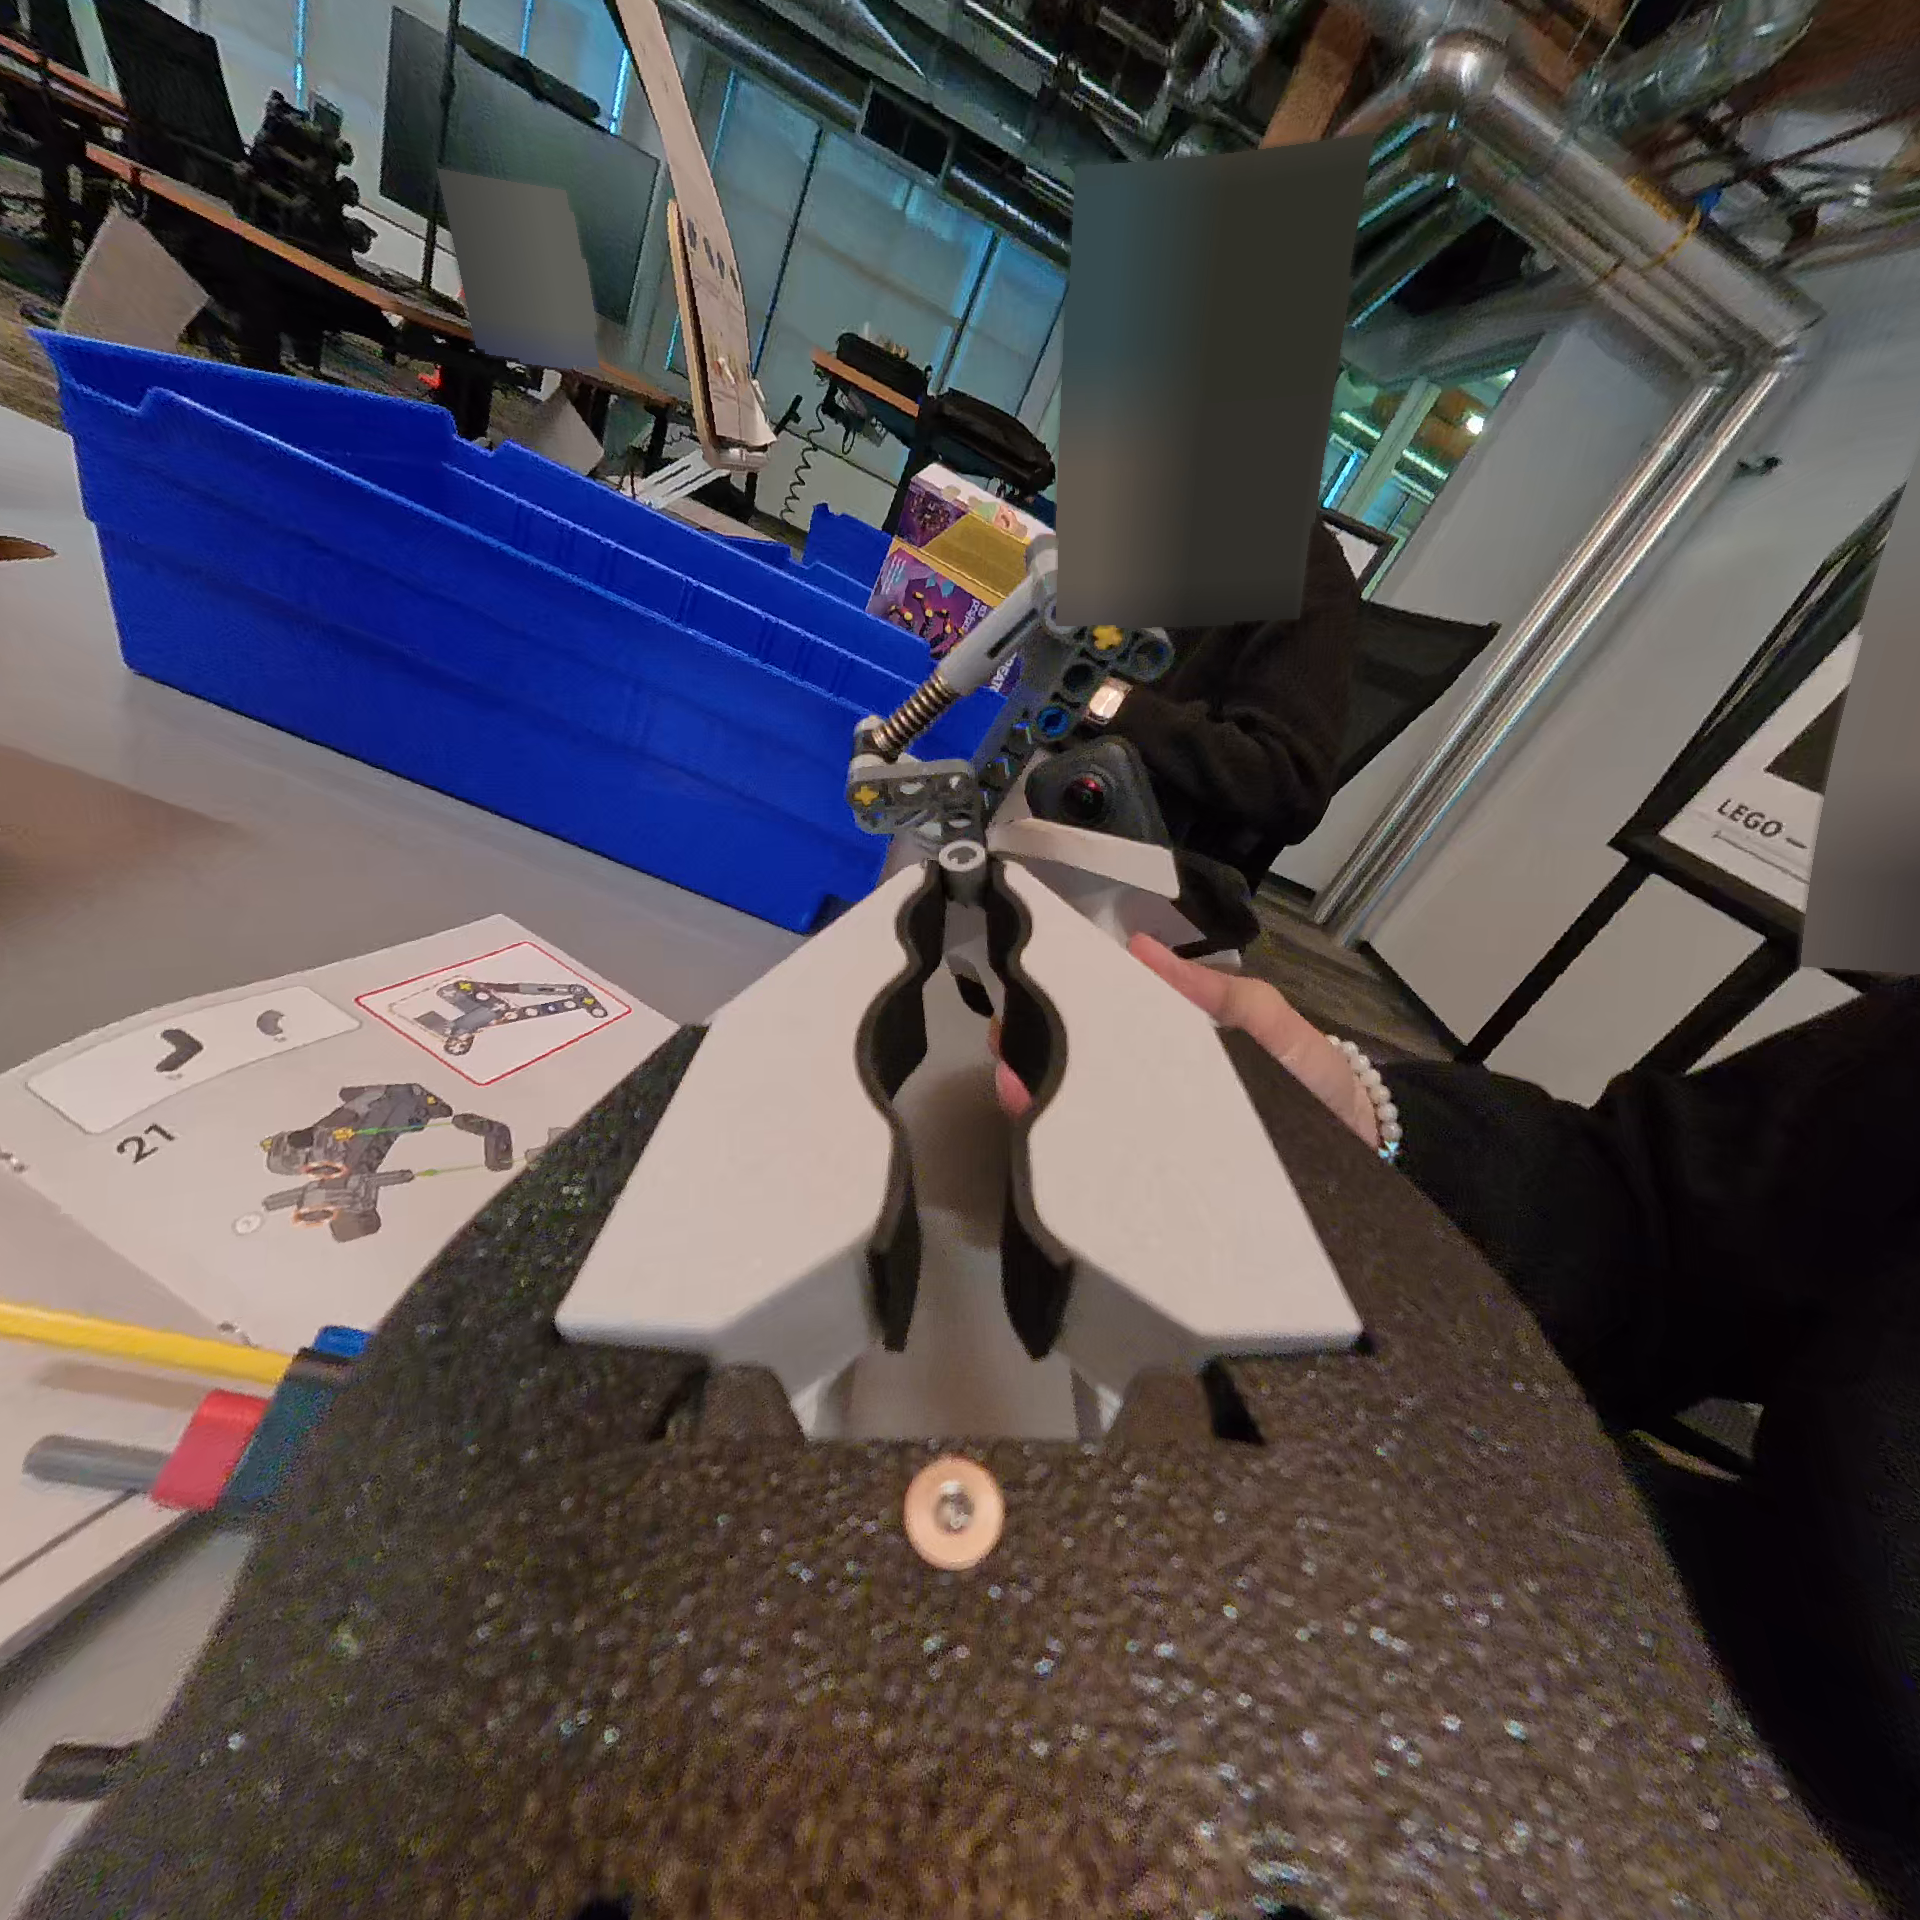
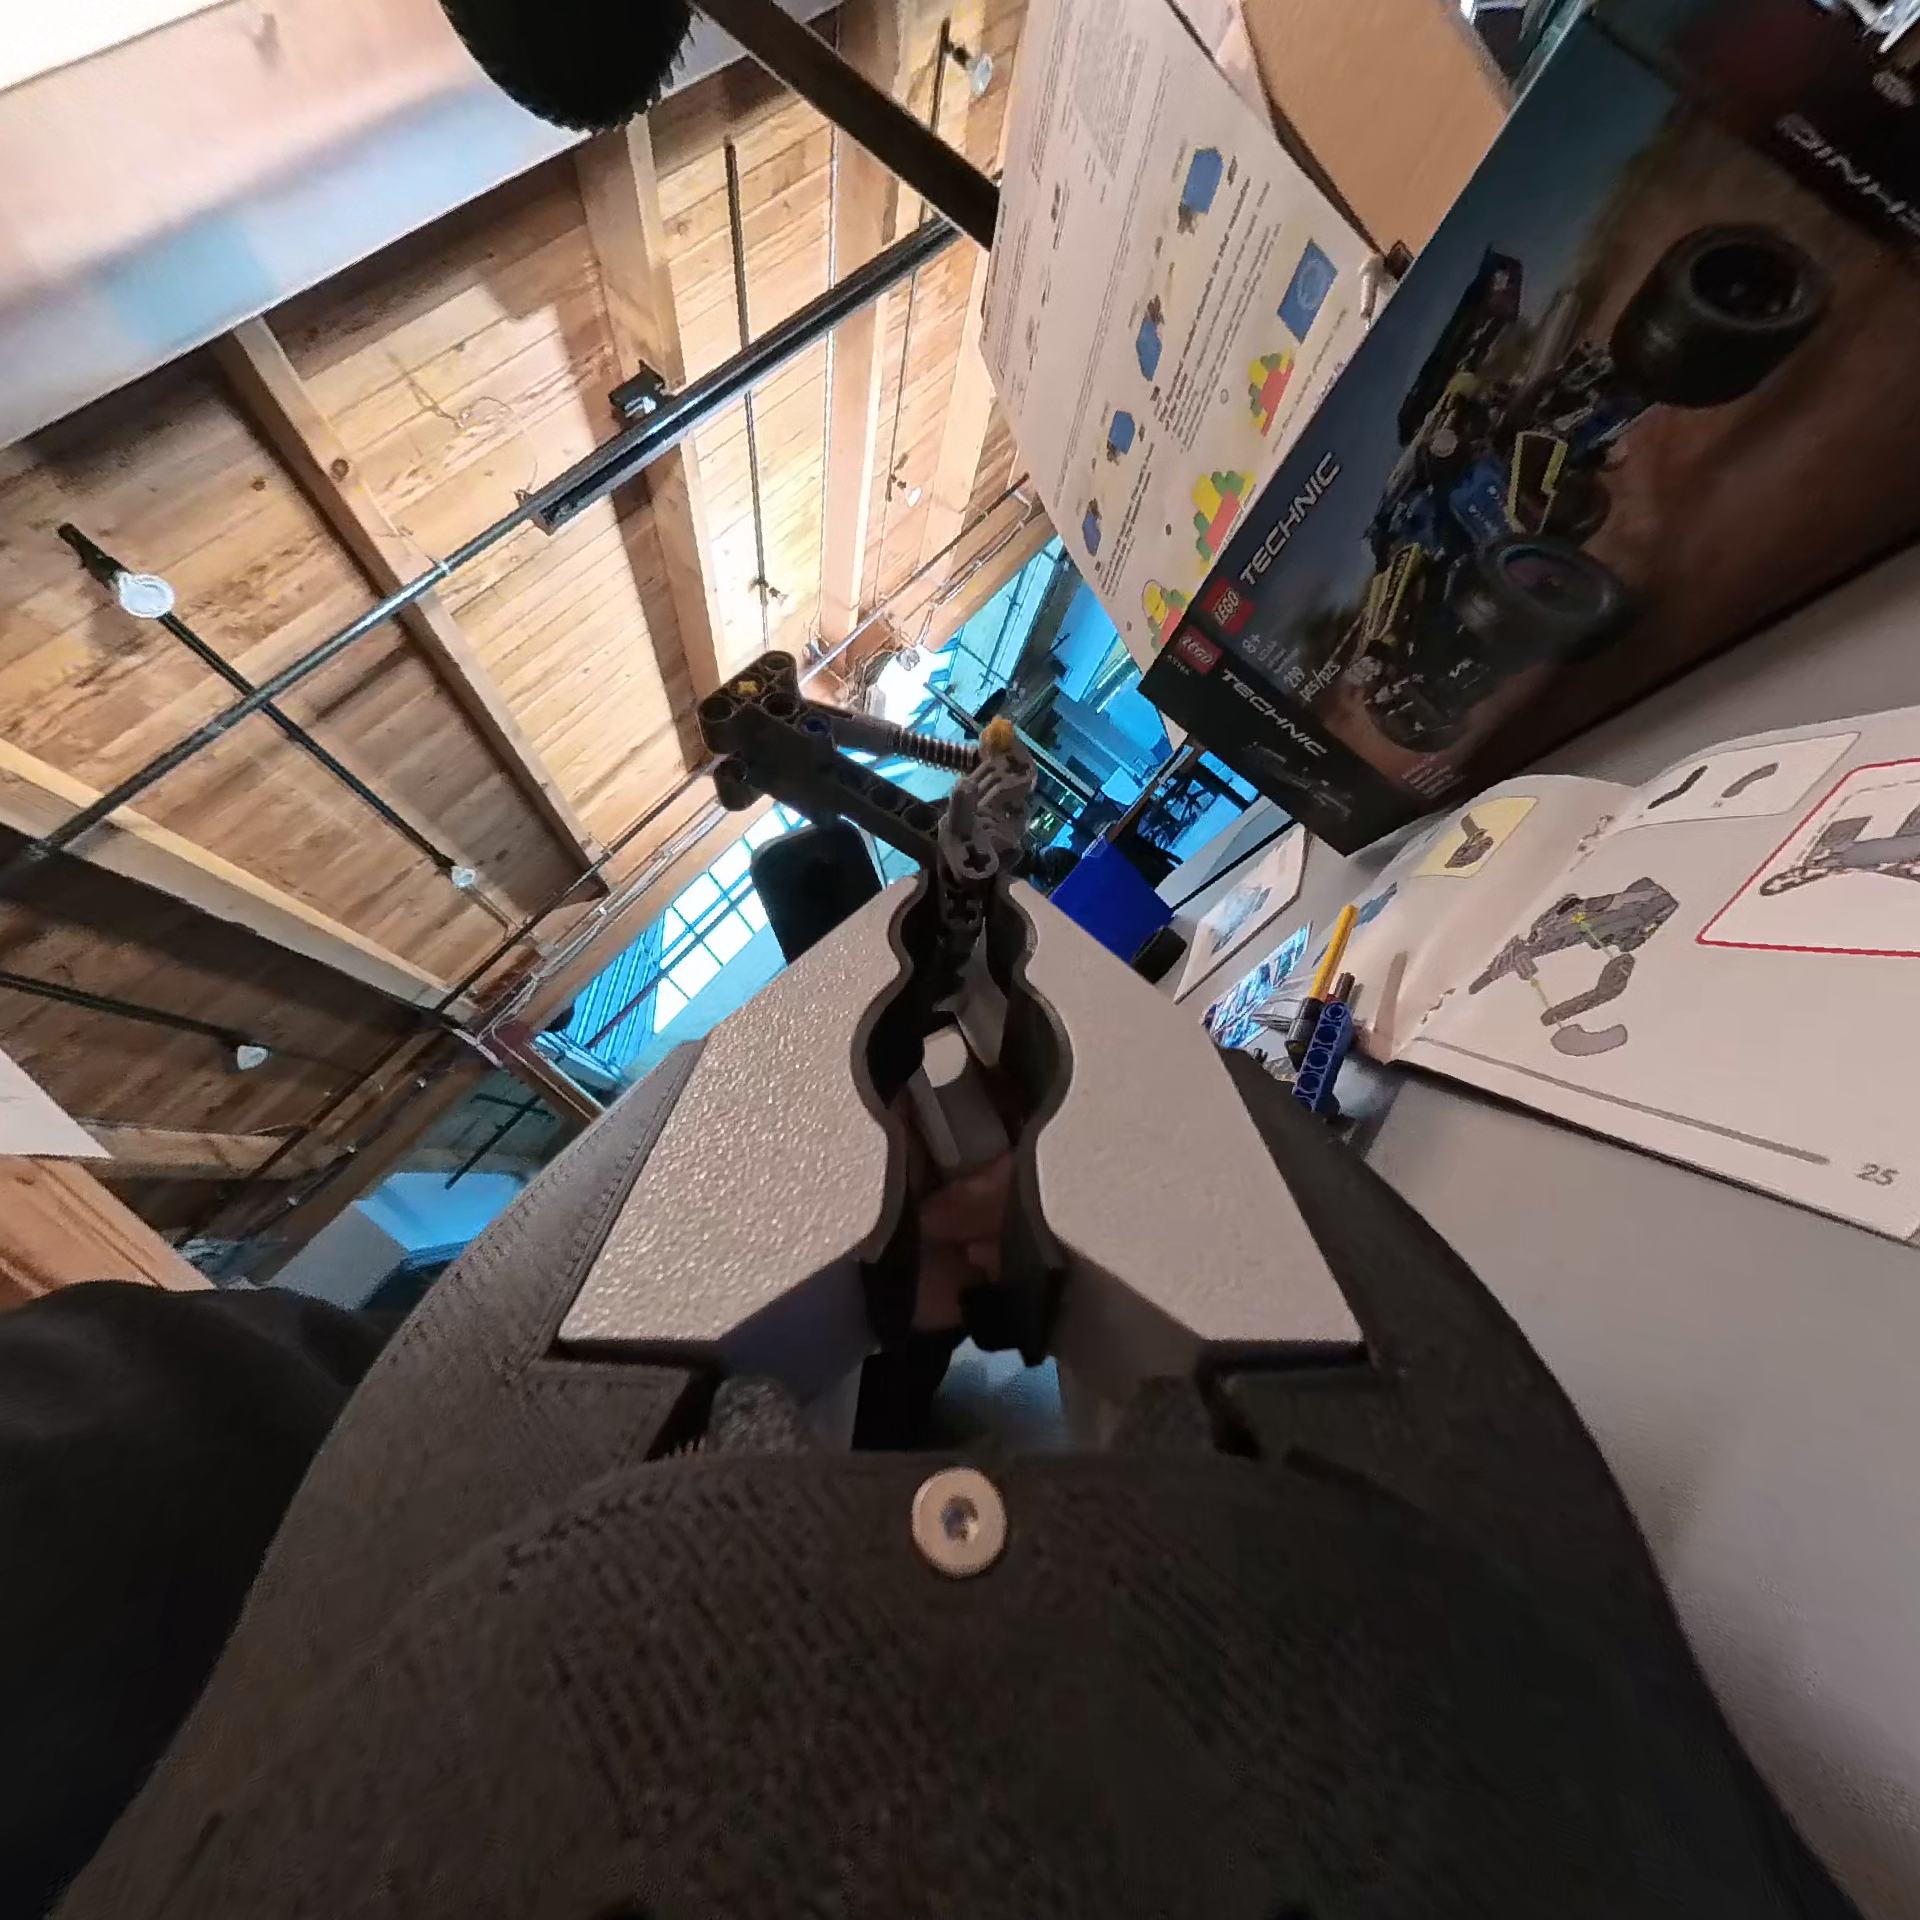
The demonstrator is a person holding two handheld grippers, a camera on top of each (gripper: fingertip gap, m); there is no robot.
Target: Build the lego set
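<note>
Blue bin [image 1: 468,623] left view only, set box [image 2: 1558,499] right view only

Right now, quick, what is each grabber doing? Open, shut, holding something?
Left gripper: shut on the grey and black lego assembly with a metal spring.
Right gripper: shut on the same lego assembly, at its other side.

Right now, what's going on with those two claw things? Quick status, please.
Left gripper shut on lego assembly. Right gripper shut on it too. Assembly held off the table. Blue bin behind, nothing blocking.
</note>
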